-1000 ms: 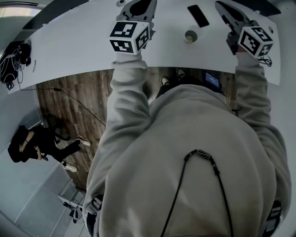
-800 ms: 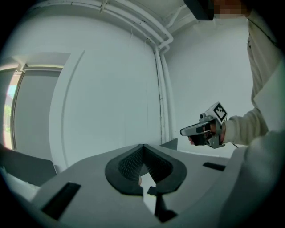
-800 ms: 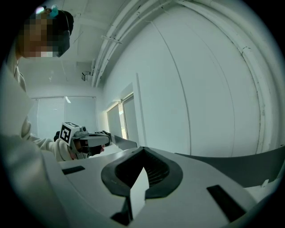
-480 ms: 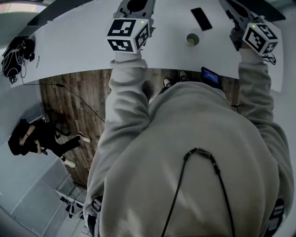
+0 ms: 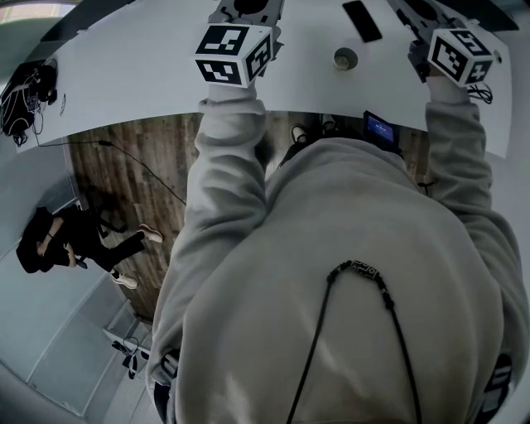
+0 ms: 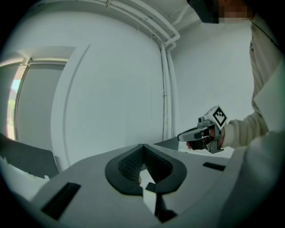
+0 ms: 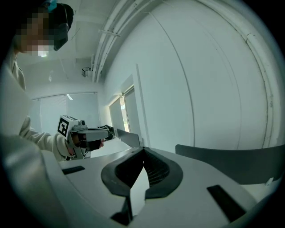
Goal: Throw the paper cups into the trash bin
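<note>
The paper cup stands upright on the white table, with its open top facing up. It sits between your two hands, a bit closer to the right one, and a dark phone lies just past it.

You hold both grippers out over the table, almost flat, one on each side of the cup. I think this is a ready pose, and no grab has begun yet. The fingers of your left gripper are pressed together at the tips with nothing between them. The fingers of your right gripper are closed the same way and are empty too.

The cup is not between any fingers. It sits back near the marker cubes, so both sets of tips reach past it. Both gripper views look over it at the wall. I see no trash bin in any view.
</note>
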The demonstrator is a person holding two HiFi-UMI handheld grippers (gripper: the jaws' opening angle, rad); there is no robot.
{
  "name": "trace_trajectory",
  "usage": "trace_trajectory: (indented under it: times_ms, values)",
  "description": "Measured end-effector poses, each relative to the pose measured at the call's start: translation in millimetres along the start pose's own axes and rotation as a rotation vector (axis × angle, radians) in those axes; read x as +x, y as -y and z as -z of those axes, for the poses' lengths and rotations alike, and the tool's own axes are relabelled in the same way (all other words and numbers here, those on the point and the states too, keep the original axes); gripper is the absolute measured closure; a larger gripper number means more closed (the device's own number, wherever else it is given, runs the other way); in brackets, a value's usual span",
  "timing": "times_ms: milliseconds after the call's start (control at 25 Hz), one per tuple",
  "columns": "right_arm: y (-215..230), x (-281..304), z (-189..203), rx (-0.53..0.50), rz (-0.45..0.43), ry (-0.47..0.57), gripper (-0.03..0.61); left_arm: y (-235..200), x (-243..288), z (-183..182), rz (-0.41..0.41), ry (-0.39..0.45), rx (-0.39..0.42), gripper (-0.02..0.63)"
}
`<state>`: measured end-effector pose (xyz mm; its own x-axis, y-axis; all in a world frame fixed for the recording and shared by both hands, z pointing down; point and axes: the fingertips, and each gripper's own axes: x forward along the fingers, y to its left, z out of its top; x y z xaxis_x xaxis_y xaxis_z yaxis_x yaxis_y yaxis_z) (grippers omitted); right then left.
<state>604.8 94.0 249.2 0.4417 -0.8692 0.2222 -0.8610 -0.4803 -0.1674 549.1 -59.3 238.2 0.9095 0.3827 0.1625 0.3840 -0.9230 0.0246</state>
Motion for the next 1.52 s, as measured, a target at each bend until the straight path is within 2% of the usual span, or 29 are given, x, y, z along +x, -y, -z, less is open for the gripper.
trace_trajectory:
  times_ms: [160, 320, 400, 560, 840, 960, 1080, 1360, 1520]
  values:
    - [7.8, 14.8, 21.0, 0.025, -0.013, -0.060, 0.560, -6.1, 13.8, 21.4, 0.002, -0.045, -0.039, 0.618]
    - [20.0, 28.4, 60.3, 0.066, -0.011, -0.123, 0.560, -3.2, 27.5, 55.6, 0.030, -0.070, -0.076, 0.618]
    - [22.0, 37.5, 81.1, 0.089, -0.018, -0.151, 0.560, -2.8, 30.9, 78.4, 0.035, -0.096, -0.098, 0.618]
    - [21.5, 46.1, 122.9, 0.128, -0.024, -0.208, 0.559, 3.1, 27.9, 128.4, 0.013, -0.153, -0.192, 0.618]
    - [33.3, 53.6, 200.7, 0.155, 0.020, -0.318, 0.558, 6.4, 36.1, 193.5, 0.012, -0.231, -0.251, 0.618]
    - [32.7, 50.6, 229.3, 0.180, 0.004, -0.350, 0.536, 13.4, 40.8, 213.3, 0.016, -0.241, -0.286, 0.618]
    - [33.5, 51.6, 252.5, 0.190, -0.001, -0.398, 0.459, 19.9, 44.7, 229.5, 0.020, -0.257, -0.313, 0.618]
    - [35.3, 48.9, 315.7, 0.254, -0.021, -0.487, 0.431, 39.9, 44.6, 279.8, 0.022, -0.311, -0.365, 0.618]
    - [37.5, 51.4, 329.7, 0.282, -0.023, -0.491, 0.431, 49.0, 42.8, 290.4, 0.033, -0.329, -0.371, 0.618]
